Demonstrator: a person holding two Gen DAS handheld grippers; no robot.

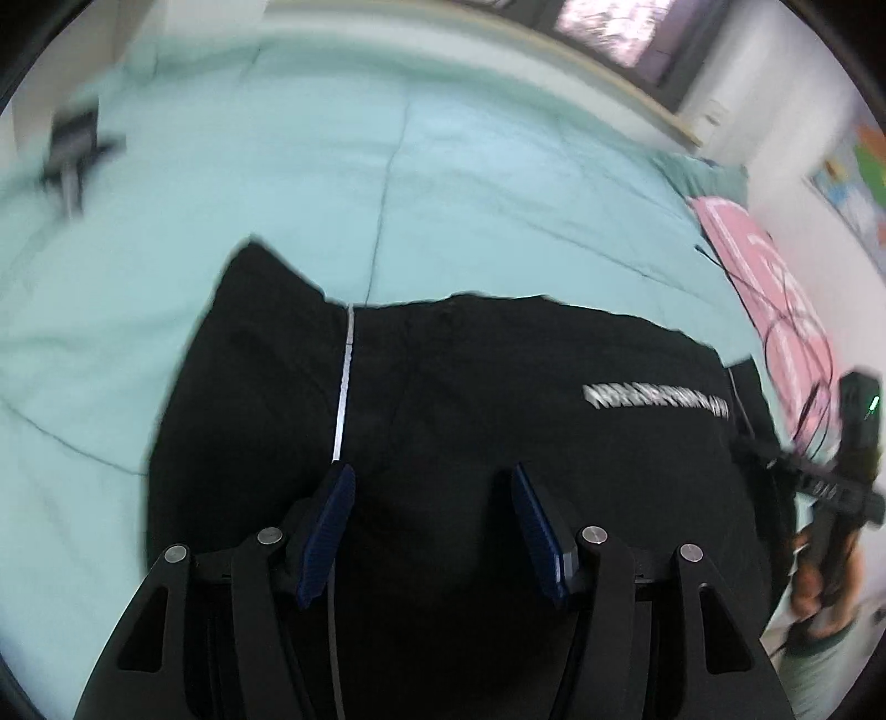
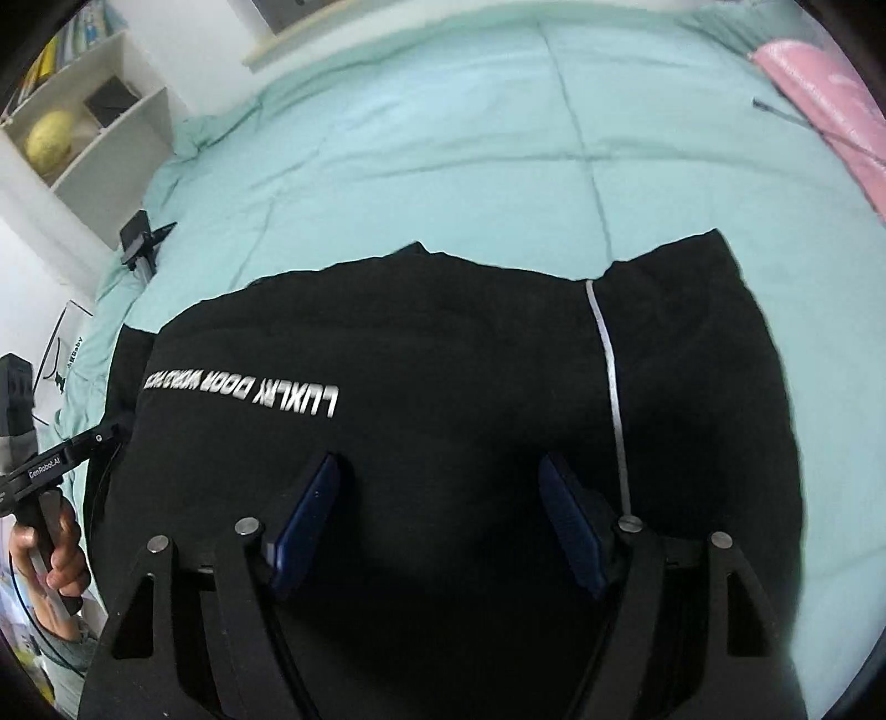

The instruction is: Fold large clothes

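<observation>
A black garment (image 1: 454, 399) with white lettering and a thin white stripe lies folded on the mint-green bed sheet (image 1: 332, 166). It also fills the lower half of the right wrist view (image 2: 443, 360). My left gripper (image 1: 432, 482) hangs over its near part, jaws apart and empty, blue pads (image 1: 332, 515) showing. My right gripper (image 2: 440, 471) is likewise open and empty above the garment, blue pads (image 2: 310, 509) showing. Each handheld gripper body shows at the edge of the other's view: the right one (image 1: 830, 487) and the left one (image 2: 50, 471).
A pink item (image 1: 775, 288) with black cables lies at the bed's edge, also in the right wrist view (image 2: 830, 94). A small black device (image 2: 141, 243) sits at the other bed edge. A white shelf unit (image 2: 83, 127) stands beside the bed. A window (image 1: 620, 27) is behind.
</observation>
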